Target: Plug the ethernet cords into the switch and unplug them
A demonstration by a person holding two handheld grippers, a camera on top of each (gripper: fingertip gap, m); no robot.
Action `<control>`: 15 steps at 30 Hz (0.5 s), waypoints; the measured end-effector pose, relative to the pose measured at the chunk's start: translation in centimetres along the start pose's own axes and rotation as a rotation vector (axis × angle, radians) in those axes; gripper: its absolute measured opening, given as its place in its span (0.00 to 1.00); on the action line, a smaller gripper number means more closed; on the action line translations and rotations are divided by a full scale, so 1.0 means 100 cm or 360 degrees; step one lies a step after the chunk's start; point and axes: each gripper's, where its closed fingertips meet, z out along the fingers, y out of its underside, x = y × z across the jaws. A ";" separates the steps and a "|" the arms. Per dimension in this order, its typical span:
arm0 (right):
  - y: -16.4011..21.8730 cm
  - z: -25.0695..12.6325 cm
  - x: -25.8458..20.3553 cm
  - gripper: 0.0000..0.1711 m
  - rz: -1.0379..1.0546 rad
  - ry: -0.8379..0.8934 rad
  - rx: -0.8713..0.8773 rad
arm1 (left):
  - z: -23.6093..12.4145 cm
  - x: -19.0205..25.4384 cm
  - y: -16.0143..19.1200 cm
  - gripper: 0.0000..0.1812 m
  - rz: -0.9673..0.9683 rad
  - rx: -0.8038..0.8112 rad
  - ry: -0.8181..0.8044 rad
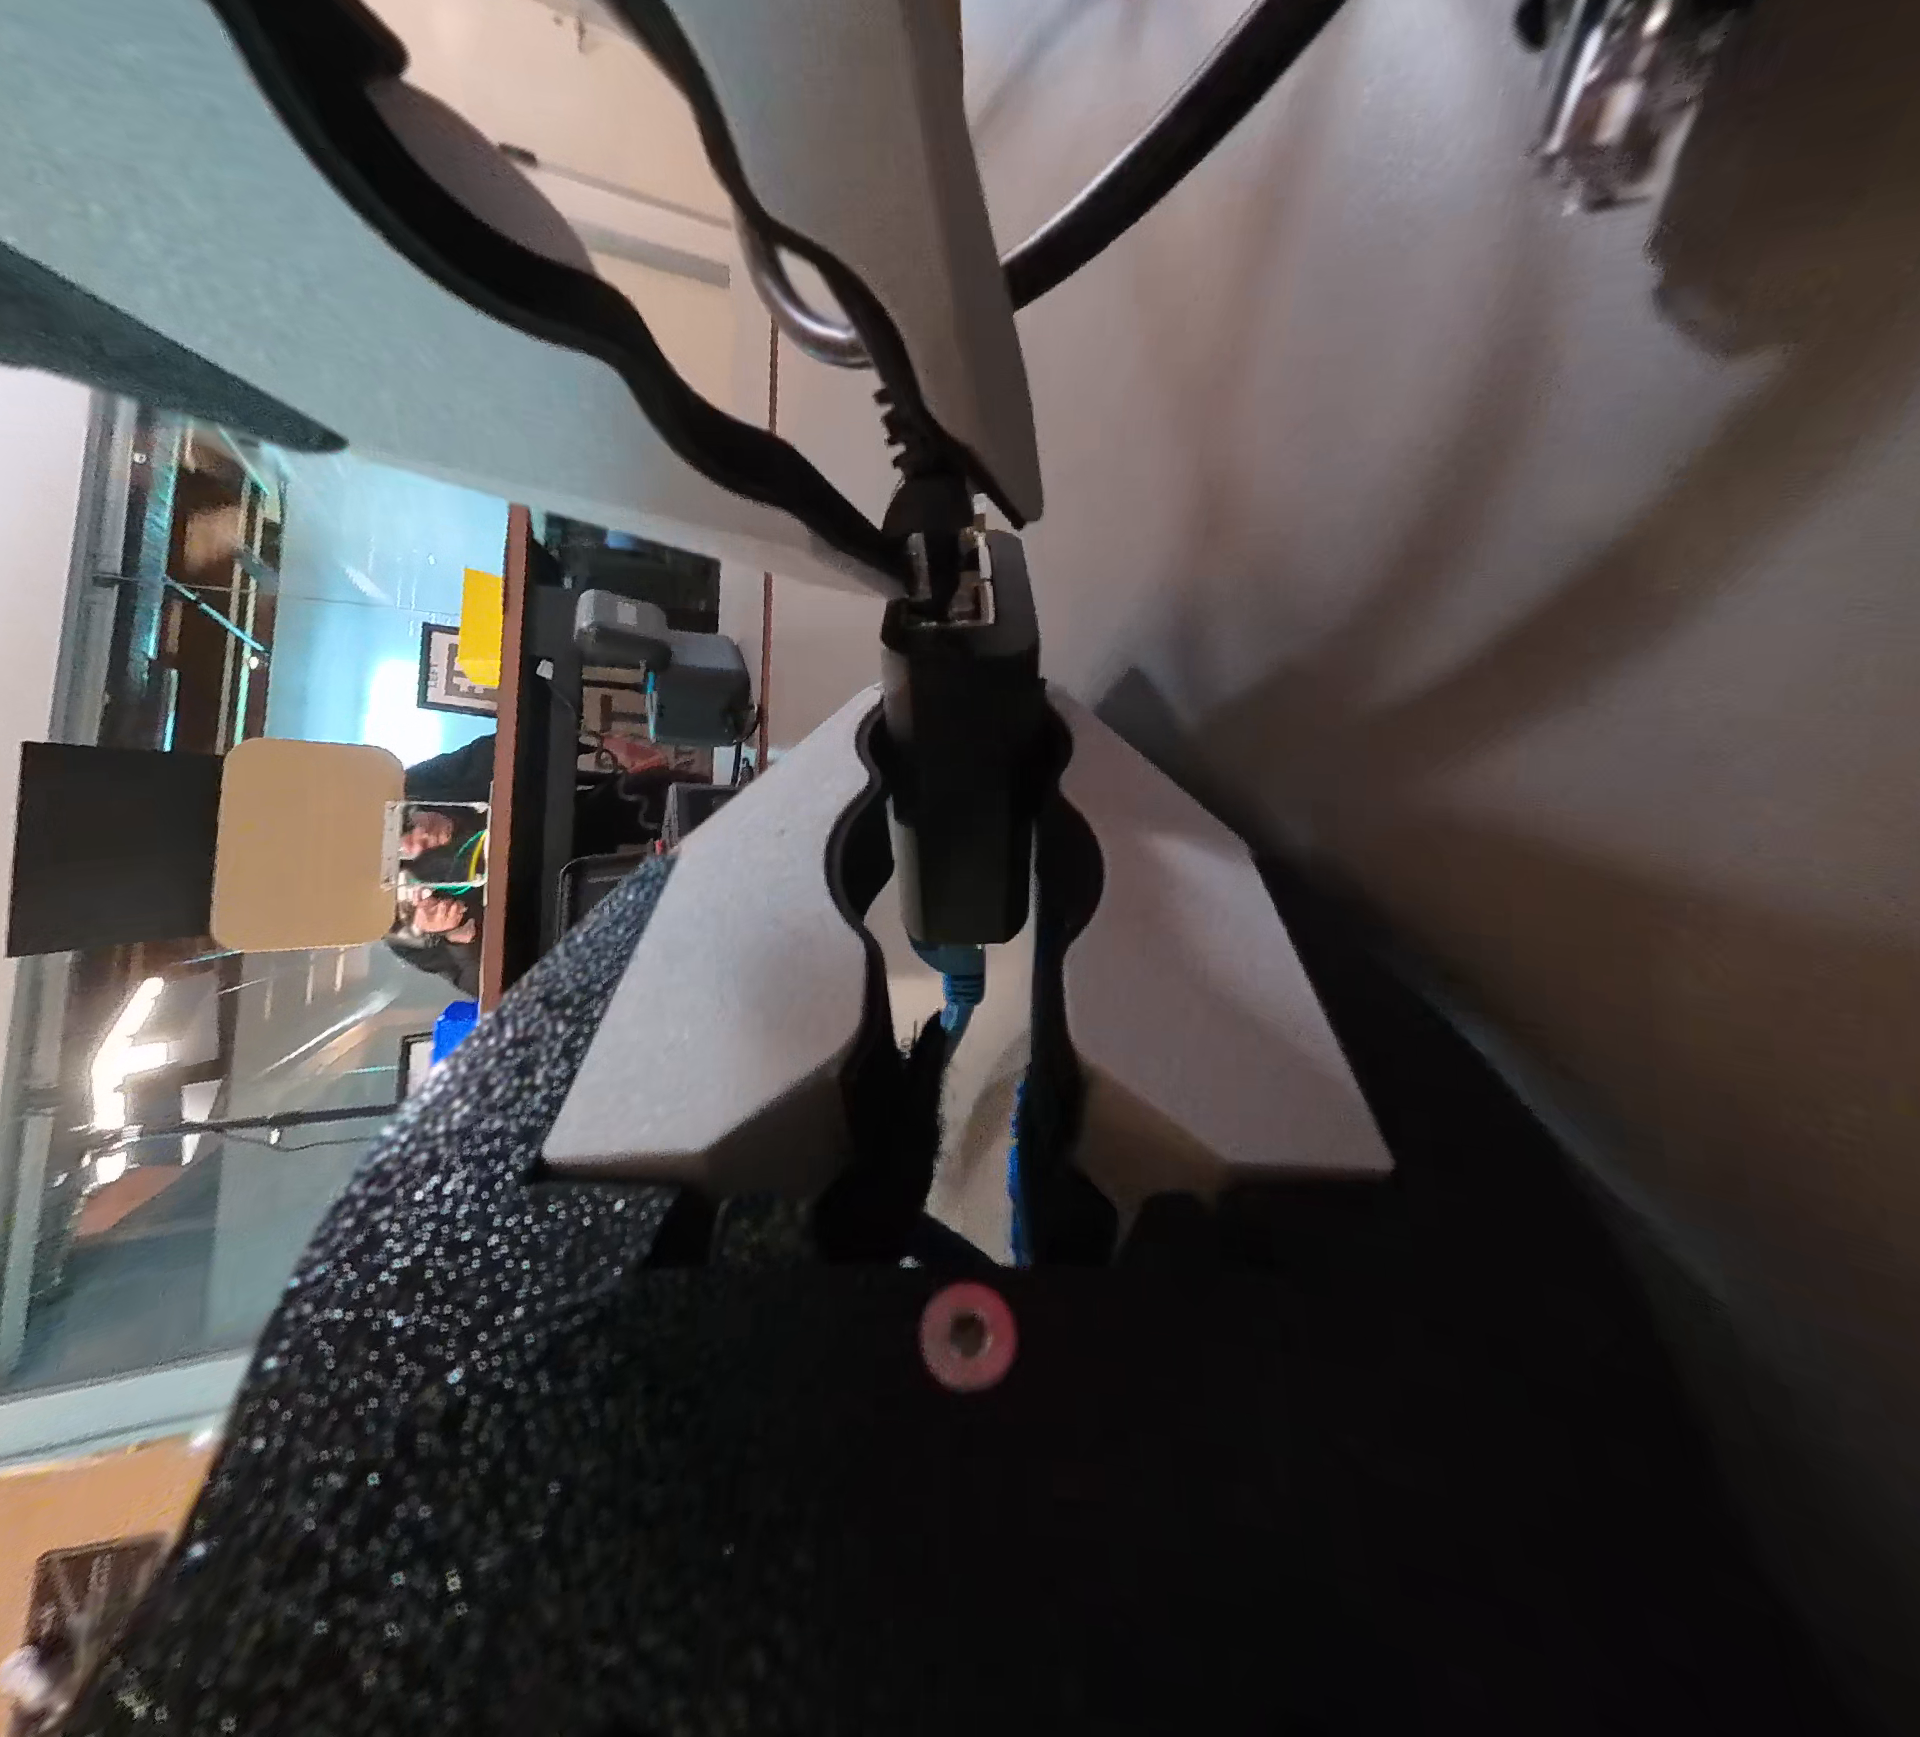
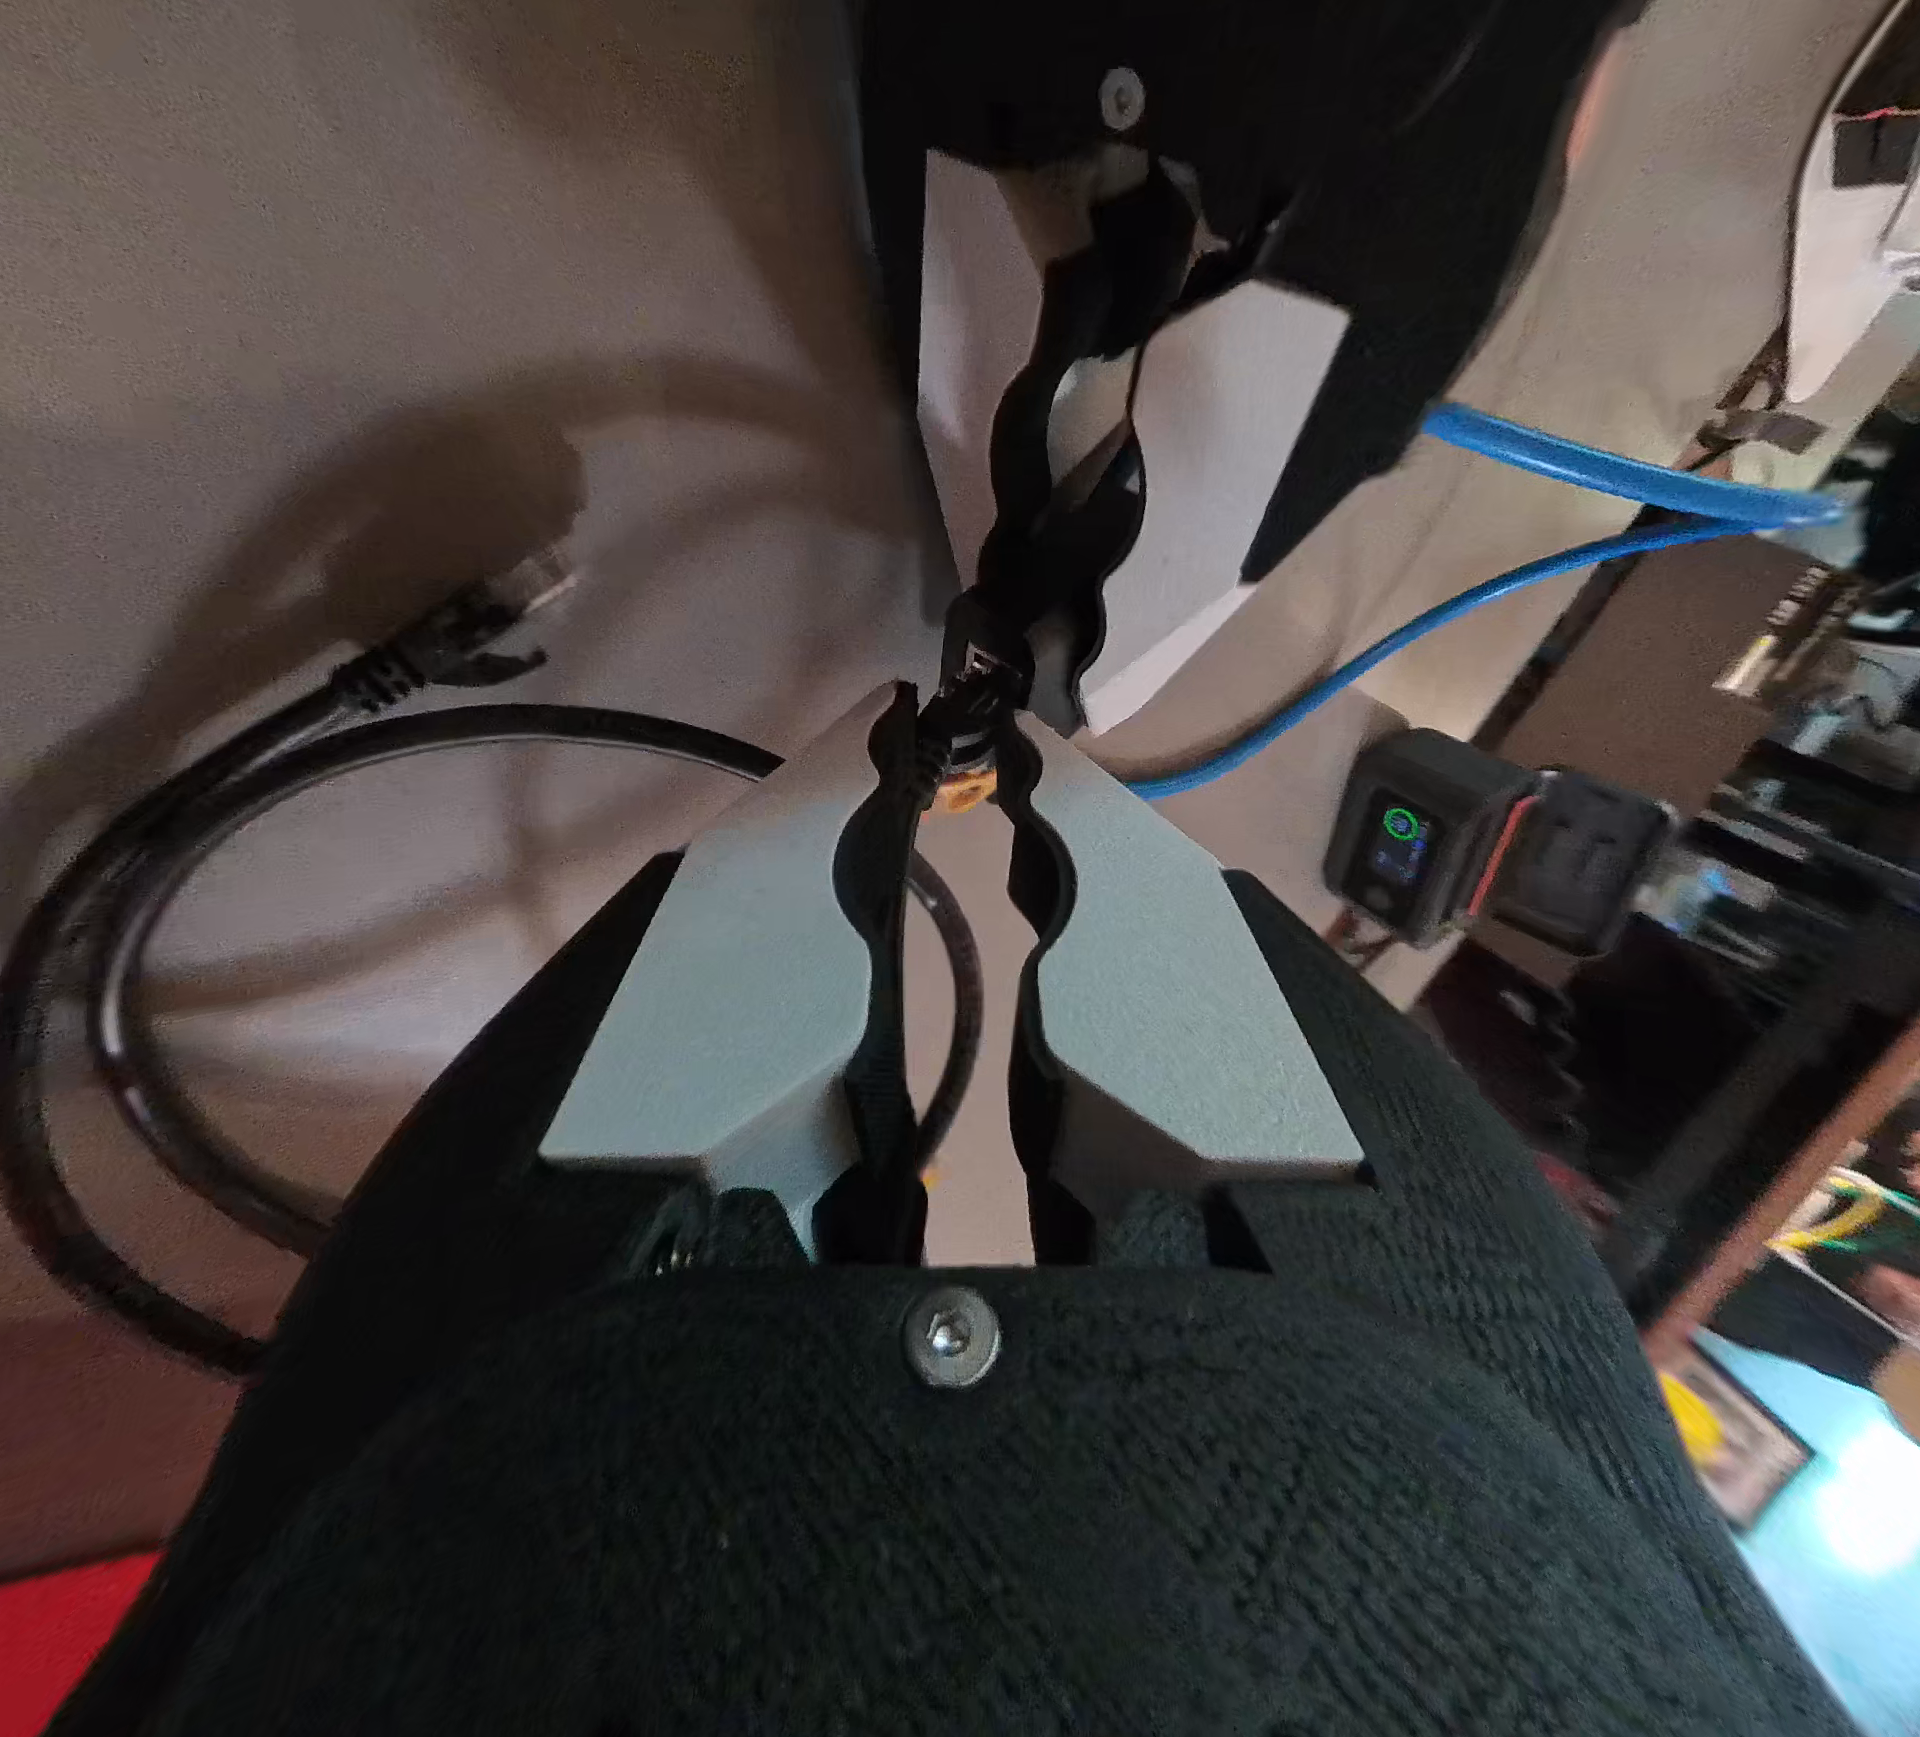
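Gripping the black switch (image 1: 961, 794), the left gripper (image 1: 961, 752) has its fingers clamped on its sides. At twelve o'clock the right gripper (image 2: 961, 737) pinches a black ethernet plug (image 2: 961, 721) at the switch's port; a spare black cord (image 2: 125, 939) lies on the tabletop (image 2: 364, 181).

Lighting: dim, warm indoor light over the desk (image 2: 312, 181); cool bright daylight is admitted through a window (image 1: 343, 679) at the left of the left wrist view, blown out in patches.
Shadows: soft, broad, cast on the desk beside the black cable (image 2: 125, 939).
Blur: motion smear is seen across the desk and a loose plug (image 1: 1621, 77).
Distortion: strong wide-angle bending is noted at all edges.
Focus: near tongs (image 2: 961, 721) are rendered sharpest.
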 end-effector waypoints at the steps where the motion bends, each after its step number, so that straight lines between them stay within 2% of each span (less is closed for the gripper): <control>1: 0.000 -0.002 -0.001 0.08 0.0044 -0.0028 0.0037 | 0.000 0.001 -0.002 0.12 -0.0017 0.0023 0.0009; 7: -0.005 -0.012 -0.009 0.08 0.0273 -0.0255 0.0205 | -0.004 0.005 -0.015 0.12 -0.0126 0.0166 0.0075; 15: -0.018 -0.050 -0.027 0.08 0.0574 -0.0575 0.0473 | -0.031 0.010 -0.062 0.12 -0.0526 0.0668 0.0396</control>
